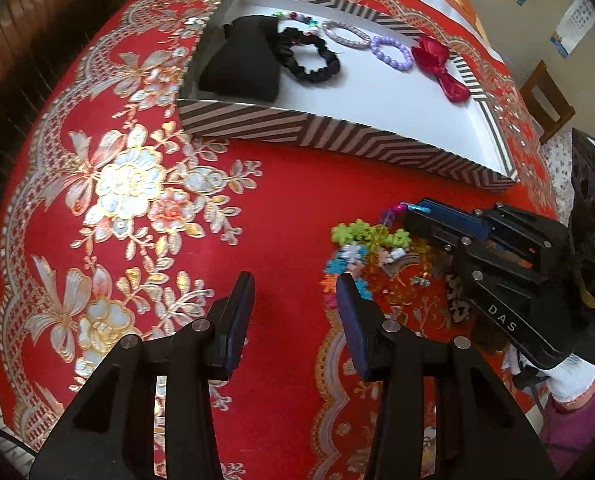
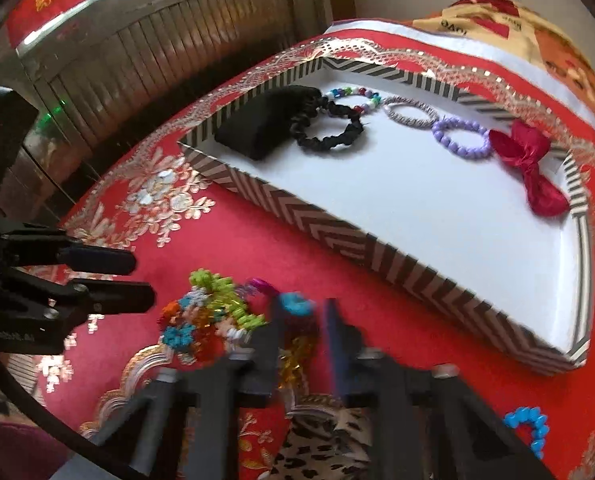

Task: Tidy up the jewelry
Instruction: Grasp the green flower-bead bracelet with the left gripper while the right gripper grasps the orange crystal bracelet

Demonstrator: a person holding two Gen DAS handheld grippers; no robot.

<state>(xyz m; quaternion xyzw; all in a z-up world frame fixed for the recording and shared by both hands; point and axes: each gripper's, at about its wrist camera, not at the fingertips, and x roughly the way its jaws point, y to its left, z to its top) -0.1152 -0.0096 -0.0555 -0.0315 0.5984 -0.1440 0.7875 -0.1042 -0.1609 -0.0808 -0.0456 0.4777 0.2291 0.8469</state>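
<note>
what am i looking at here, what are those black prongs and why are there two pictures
No robot: a person holds a two-finger grabbing tool in each hand, with a camera on each looking along its fingers. One picture is from the left gripper, whose jaws stand open and empty. The other is from the right gripper, nearly closed over a heap of colourful jewelry; blur hides whether it grips anything. On the red tablecloth sits a striped tray holding a black pouch, a black scrunchie, a purple bead bracelet and a red bow.
</note>
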